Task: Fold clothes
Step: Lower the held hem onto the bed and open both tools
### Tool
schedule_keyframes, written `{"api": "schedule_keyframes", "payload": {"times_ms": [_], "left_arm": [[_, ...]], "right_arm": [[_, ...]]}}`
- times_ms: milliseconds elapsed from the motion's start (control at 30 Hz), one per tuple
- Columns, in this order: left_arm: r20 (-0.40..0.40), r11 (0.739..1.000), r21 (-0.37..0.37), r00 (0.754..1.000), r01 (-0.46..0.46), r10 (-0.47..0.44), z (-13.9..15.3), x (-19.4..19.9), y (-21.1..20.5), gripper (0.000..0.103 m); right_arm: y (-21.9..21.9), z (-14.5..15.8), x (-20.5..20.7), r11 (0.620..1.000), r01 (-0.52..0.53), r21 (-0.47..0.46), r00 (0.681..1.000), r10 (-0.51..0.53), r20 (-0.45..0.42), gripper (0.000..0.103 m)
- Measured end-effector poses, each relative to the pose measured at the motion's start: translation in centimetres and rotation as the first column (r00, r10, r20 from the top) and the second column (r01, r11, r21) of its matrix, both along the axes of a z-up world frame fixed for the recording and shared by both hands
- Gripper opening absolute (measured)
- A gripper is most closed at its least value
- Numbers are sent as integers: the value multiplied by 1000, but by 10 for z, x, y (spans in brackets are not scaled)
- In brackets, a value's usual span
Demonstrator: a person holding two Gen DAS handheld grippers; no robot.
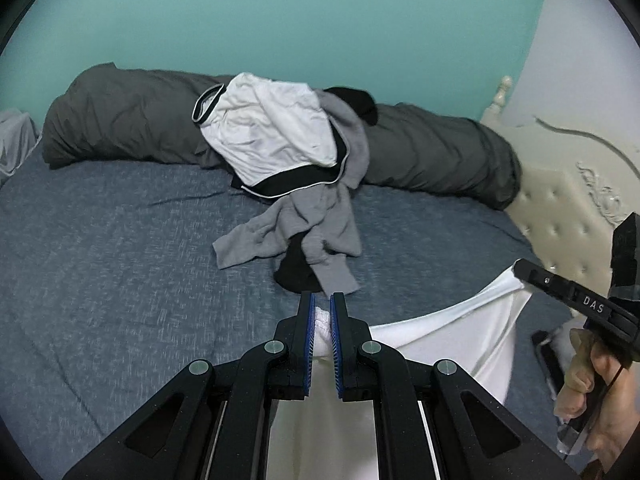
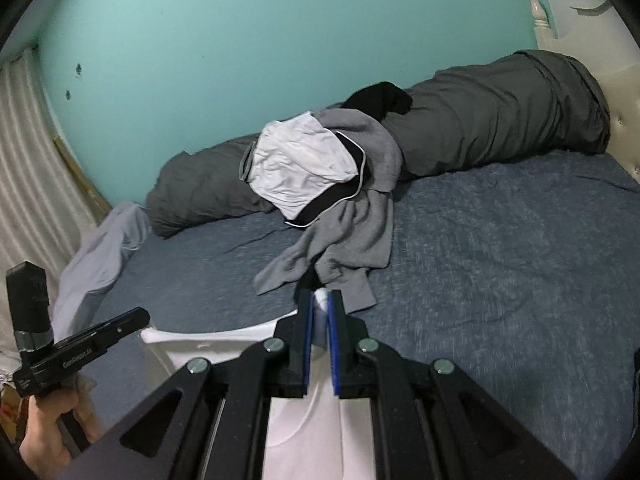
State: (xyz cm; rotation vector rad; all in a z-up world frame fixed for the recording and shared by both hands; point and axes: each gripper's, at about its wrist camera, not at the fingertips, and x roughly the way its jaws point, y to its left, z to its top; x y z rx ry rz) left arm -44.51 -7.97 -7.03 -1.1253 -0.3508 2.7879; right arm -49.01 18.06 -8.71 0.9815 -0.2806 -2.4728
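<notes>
While both claws pinch one white garment: it hangs stretched between them above the near edge of the bed
Left gripper: blue pads clenched on a bunched edge of the white garment, cloth showing between the fingers
Right gripper: clenched on another edge of the same garment, white cloth squeezed between its pads; in the left view it sits at 3 o'clock, held by a hand
White garment: top edge taut from one claw to the other, the rest draping down below both
Clothes pile: at 12 o'clock, white, black and grey pieces heaped against a dark grey rolled duvet
Bed sheet: blue-grey, lightly creased
Headboard: cream, tufted, at 2 o'clock in the left view
</notes>
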Motion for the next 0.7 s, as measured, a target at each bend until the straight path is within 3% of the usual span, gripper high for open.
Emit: {"api": "schedule_keyframes", "payload": {"times_ms": [167, 300, 500, 700], "left_arm": [[24, 1000, 19, 1000, -14, 14, -30, -45, -5, 8], [74, 1000, 18, 997, -18, 16, -73, -66, -7, 8], [149, 1000, 17, 989, -23, 20, -139, -98, -10, 9], [195, 999, 32, 980, -38, 31, -192, -114, -15, 10]], "right_arm": [[-14, -26, -41, 999, 23, 49, 1000, -23, -6, 6], [-21, -57, -69, 995, 30, 99, 999, -32, 17, 6], [-26, -132, -100, 994, 33, 101, 994, -44, 104, 7], [-34, -180, -111, 992, 3, 123, 989, -21, 148, 7]]}}
